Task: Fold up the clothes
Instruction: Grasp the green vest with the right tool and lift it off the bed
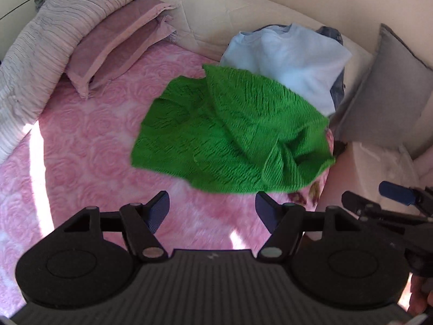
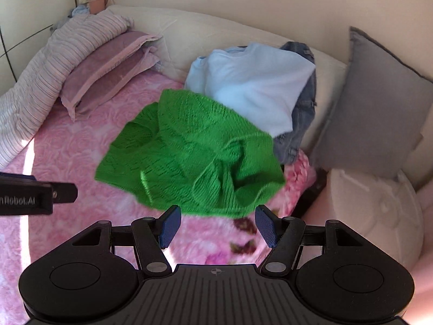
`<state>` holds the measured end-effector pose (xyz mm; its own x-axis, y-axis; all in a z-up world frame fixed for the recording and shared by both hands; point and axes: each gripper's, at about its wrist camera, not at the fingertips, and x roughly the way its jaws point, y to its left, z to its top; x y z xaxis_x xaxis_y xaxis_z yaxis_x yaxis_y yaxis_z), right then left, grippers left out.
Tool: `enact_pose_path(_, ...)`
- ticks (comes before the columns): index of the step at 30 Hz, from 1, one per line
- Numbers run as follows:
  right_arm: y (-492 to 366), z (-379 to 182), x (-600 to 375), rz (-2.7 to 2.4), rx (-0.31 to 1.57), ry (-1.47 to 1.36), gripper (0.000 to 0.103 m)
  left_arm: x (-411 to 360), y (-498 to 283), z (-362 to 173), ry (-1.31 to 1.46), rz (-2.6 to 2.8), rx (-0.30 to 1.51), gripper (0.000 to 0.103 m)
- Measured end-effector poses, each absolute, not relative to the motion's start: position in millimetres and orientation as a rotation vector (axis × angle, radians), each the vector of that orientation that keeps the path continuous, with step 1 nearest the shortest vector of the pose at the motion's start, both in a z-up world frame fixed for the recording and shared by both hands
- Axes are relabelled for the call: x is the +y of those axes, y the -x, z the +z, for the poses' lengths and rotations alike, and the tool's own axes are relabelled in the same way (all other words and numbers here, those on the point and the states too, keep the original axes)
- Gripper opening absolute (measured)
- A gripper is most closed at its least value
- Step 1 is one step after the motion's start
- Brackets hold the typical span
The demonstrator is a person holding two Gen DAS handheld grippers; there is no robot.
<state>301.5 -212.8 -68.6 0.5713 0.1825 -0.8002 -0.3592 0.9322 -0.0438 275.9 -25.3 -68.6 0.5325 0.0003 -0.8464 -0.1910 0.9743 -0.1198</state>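
Your left gripper (image 1: 212, 210) hangs over the pink blanket (image 1: 89, 146) with its jaws wide and nothing between them. Your right gripper (image 2: 216, 223) is the same: jaws wide, empty, just short of the sweater's near edge. The green sweater (image 2: 189, 157) lies crumpled on the bed ahead of both grippers, its far edge overlapping a pale blue shirt (image 2: 251, 86) that sits on jeans (image 2: 303, 113). Pillows (image 1: 116, 43) lie to the left, a grey cushion (image 2: 379, 113) to the right.
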Motion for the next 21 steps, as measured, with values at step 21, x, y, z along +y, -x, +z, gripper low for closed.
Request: enact_pose_path(21,-481.2,-134.2,-179.3,0.572,0.905,0.366,0.064,-4.9,-459.7,-133.6,0.274,0.181,1.099,0.067)
